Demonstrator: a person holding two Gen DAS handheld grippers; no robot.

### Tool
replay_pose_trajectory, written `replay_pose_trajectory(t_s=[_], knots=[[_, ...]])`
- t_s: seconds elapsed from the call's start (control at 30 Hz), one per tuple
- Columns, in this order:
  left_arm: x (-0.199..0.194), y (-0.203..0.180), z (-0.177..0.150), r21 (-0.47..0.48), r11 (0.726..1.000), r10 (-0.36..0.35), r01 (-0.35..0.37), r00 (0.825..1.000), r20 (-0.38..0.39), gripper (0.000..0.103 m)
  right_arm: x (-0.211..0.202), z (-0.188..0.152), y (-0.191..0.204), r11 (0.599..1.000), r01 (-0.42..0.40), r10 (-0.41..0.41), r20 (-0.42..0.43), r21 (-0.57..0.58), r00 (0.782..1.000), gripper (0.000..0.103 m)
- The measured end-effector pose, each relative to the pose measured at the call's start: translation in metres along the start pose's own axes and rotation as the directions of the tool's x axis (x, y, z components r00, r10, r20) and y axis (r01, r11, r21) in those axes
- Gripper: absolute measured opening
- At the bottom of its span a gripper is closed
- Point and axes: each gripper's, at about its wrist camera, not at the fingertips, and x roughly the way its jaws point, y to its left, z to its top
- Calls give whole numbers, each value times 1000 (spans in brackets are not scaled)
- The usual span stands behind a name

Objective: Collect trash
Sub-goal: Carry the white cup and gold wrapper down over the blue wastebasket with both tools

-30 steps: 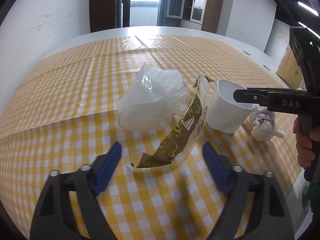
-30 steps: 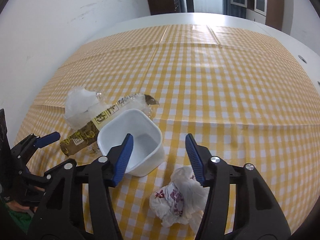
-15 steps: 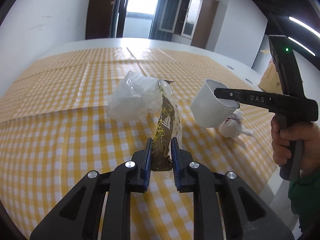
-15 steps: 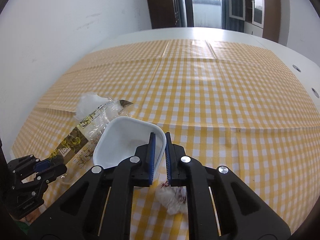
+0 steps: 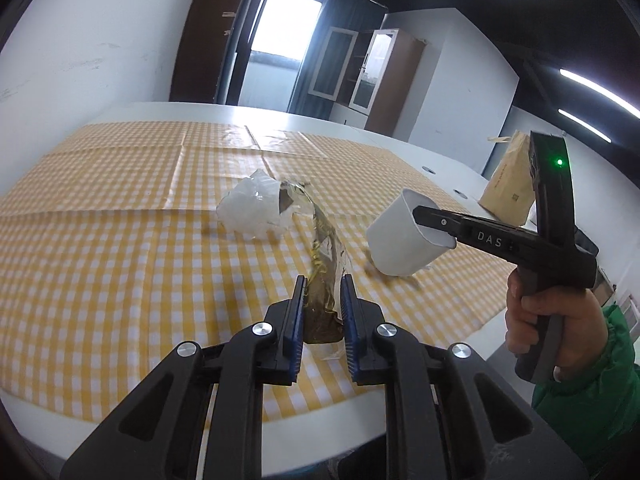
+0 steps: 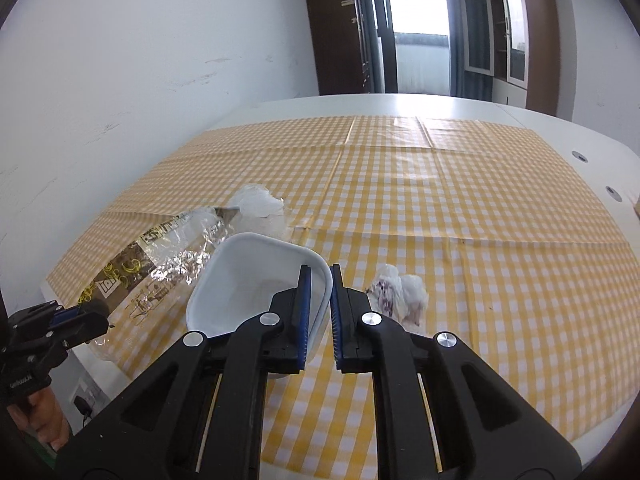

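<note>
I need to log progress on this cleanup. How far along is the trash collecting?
Nothing looks collected yet. In hand: the left hand-held gripper is shut on the brown printed wrapper, and the right hand-held gripper is shut on the white tub rim, tub tilted. Left on the checked tablecloth: the clear plastic wad and the stained crumpled tissue.

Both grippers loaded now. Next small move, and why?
Probably bring the left gripper toward the white tub and feed the wrapper in. The left is shut on the wrapper's end, the right gripper clamps the tub's rim with its mouth open, and the crumpled wad remains on the tablecloth.
</note>
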Motion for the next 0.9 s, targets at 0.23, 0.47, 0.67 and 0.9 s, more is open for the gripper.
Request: replay_pose_trajectory(t_s=[0.23, 0.47, 0.67, 0.9], knots=[[-37, -17, -16, 0, 1000, -24, 24, 998, 51, 14, -38, -27, 5, 1000, -22, 22, 50, 9, 998, 8], [-67, -38, -42, 29, 999, -44, 42, 997, 58, 11, -72, -56, 8, 999, -40, 38, 86, 13, 996, 8], [-87, -45, -58, 41, 998, -54, 52, 997, 61, 7, -98, -78, 10, 999, -48, 46, 106, 12, 993, 8], [-109, -56, -79, 68, 994, -83, 81, 996, 40, 7, -126, -105, 25, 998, -63, 65, 121, -15, 991, 8]])
